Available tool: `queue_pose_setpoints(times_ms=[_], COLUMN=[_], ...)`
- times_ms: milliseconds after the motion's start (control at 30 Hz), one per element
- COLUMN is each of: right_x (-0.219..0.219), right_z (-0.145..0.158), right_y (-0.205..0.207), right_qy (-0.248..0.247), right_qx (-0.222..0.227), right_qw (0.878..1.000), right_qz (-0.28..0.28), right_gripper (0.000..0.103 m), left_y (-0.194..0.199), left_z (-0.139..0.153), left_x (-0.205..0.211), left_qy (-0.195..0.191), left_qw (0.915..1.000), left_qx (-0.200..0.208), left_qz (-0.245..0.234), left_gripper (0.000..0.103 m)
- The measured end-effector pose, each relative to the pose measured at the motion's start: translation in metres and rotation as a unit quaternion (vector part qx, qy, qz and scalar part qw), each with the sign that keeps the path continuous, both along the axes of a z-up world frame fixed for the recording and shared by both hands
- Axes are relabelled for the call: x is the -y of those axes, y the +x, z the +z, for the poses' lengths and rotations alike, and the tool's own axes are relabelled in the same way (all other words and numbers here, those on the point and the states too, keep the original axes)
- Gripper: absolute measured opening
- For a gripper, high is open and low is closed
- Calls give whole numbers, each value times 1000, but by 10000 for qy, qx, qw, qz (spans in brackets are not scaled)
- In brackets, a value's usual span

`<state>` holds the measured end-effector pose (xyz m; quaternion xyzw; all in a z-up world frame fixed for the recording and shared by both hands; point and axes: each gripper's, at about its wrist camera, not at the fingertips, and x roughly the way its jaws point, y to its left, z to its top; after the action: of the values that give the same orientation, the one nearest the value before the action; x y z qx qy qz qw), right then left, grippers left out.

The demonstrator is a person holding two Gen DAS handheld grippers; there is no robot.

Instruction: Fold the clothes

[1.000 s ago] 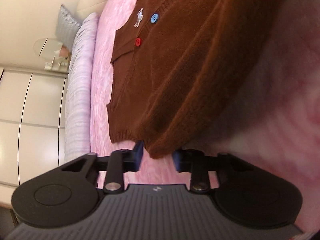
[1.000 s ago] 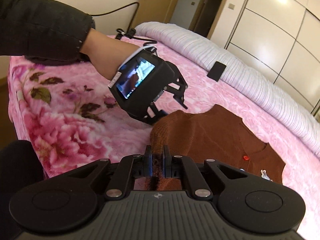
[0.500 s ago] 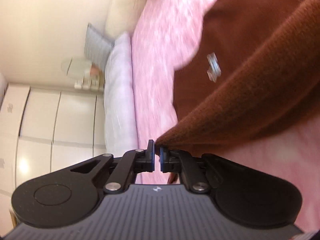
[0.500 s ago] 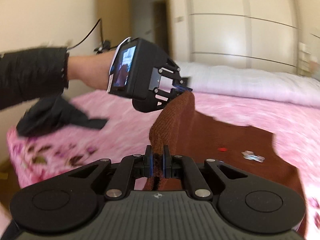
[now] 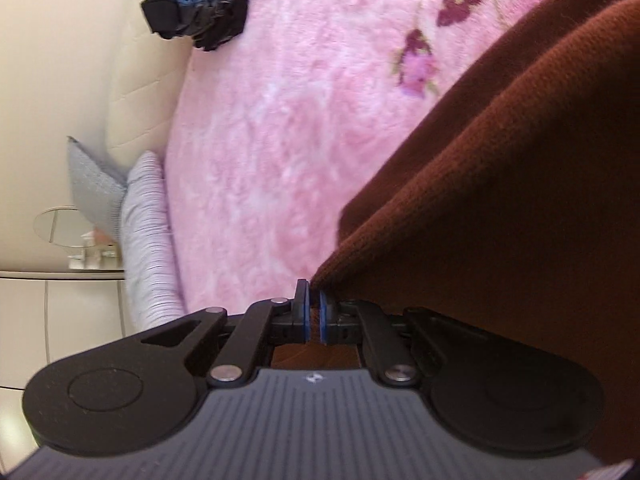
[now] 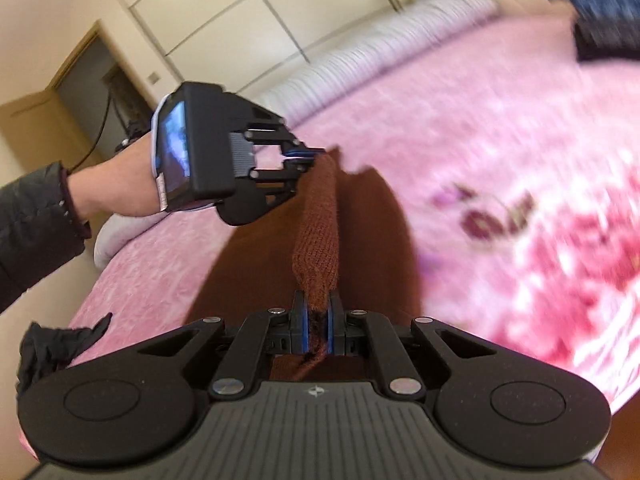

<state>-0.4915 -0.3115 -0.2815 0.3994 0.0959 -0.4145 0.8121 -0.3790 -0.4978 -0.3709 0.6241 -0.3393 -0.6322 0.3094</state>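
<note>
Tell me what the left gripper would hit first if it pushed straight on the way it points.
Probably the pink blanket: the left gripper, shut on the brown cardigan's edge, points down across bare blanket. The dark folded clothes lie farther along, though depth is hard to judge.

A bed [image 6: 460, 128] fills most of both views, spread with a fluffy pink blanket [image 5: 272, 128] printed with dark red and purple flowers [image 6: 496, 216]. A rolled, pale striped quilt [image 6: 360, 60] runs along its far edge. Behind it stand cream wardrobe doors [image 6: 224, 12] with dark seams, catching a bright glare. A wooden doorway [image 6: 76, 80] opens beside them. The walls [image 5: 60, 60] are cream. A grey pillow [image 5: 94, 184] leans by the padded headboard [image 5: 136, 80], near a small round table [image 5: 60, 224].
</note>
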Motion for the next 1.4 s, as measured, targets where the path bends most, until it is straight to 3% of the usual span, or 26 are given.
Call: queue_pose_setpoints(times_ms=[167, 300, 400, 467, 567, 633, 700, 800, 933, 1100, 1167, 1267, 1400], right_x=[2, -2, -3, -6, -10, -13, -17, -24, -26, -24, -27, -27, -21], right_z=[-6, -13, -20, -23, -23, -22, -19, -12, -17, -20, -13, -6, 3], right_y=[-9, -12, -13, -15, -14, -14, -14, -18, -25, -26, -26, -29, -23], right_qy=[17, 88, 255, 344, 303, 265, 164, 26, 185, 227, 108, 13, -97], right_qx=[99, 43, 16, 10, -70, -106, -169, -181, -212, -245, -379, -506, -455], right_qw=[9999, 9999, 9996, 9992, 9993, 9994, 9995, 9993, 9990, 9988, 9983, 9962, 9957], right_qz=[1, -49, -142, -207, -197, -175, -217, -313, -354, -345, -426, -710, -806], right_gripper=[8, 8, 9, 10, 10, 12, 8, 5, 5, 4, 6, 19, 20], left_y=[-15, -26, -26, -17, 7, 24, 40, 55, 65, 77, 82, 85, 86], left_z=[3, -1, 4, 19, 47, 60, 68, 73, 70, 63, 63, 60, 51], left_x=[2, -2, -2, 2, 4, 1, -8, -30, -75, -133, -152, -180, -205], left_qy=[27, 262, 347, 383, 483, 575, 679, 814, 902, 897, 853, 818, 903], left_qw=[9999, 9992, 9960, 9882, 9672, 9522, 9384, 9250, 9160, 9047, 8990, 8895, 8705], left_qx=[-139, -313, -776, -1348, -2171, -2540, -2813, -3040, -3210, -3399, -3496, -3665, -3968], left_qz=[-13, -5, 278, 622, 1229, 1598, 1890, 2128, 2231, 2408, 2497, 2603, 2767], left_gripper=[4, 6, 20, 39, 43, 43, 43, 43, 44, 52, 53, 54, 54])
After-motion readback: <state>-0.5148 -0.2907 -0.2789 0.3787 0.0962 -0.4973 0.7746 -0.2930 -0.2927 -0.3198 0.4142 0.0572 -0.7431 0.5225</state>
